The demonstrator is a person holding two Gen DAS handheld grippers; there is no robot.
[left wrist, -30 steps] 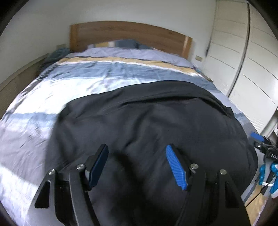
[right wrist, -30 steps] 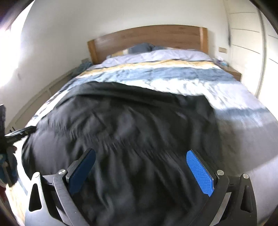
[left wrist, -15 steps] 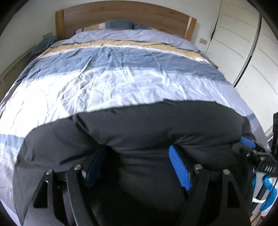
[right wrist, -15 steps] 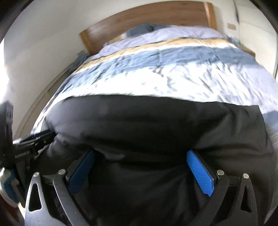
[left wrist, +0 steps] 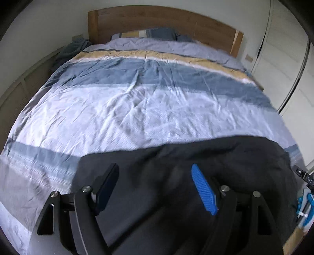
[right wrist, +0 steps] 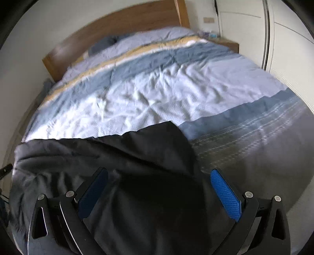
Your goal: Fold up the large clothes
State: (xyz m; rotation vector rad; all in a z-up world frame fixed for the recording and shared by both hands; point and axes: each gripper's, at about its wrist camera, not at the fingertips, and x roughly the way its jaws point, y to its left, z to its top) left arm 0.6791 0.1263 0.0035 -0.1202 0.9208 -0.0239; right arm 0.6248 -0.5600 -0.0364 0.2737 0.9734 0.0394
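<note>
Your left tool (left wrist: pixel 155 186) stood wide apart, gripping nothing, its blue pads (left wrist: pixel 204 193) hovering over the black garment (left wrist: pixel 176 166) bunched at the foot of the bed (left wrist: pixel 137 109); your right tool (right wrist: pixel 159 188) was spread just as wide and empty over the same dark cloth. Your left view alone showed the striped pillow (left wrist: pixel 149 33) at the wooden headboard (left wrist: pixel 157 17) and your other tool at the right edge. Your right view alone caught the garment's far corner (right wrist: pixel 172 127) lying on the striped duvet.

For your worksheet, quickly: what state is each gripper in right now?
Left gripper: open, holding nothing, above the black garment.
Right gripper: open, holding nothing, above the same garment.
</note>
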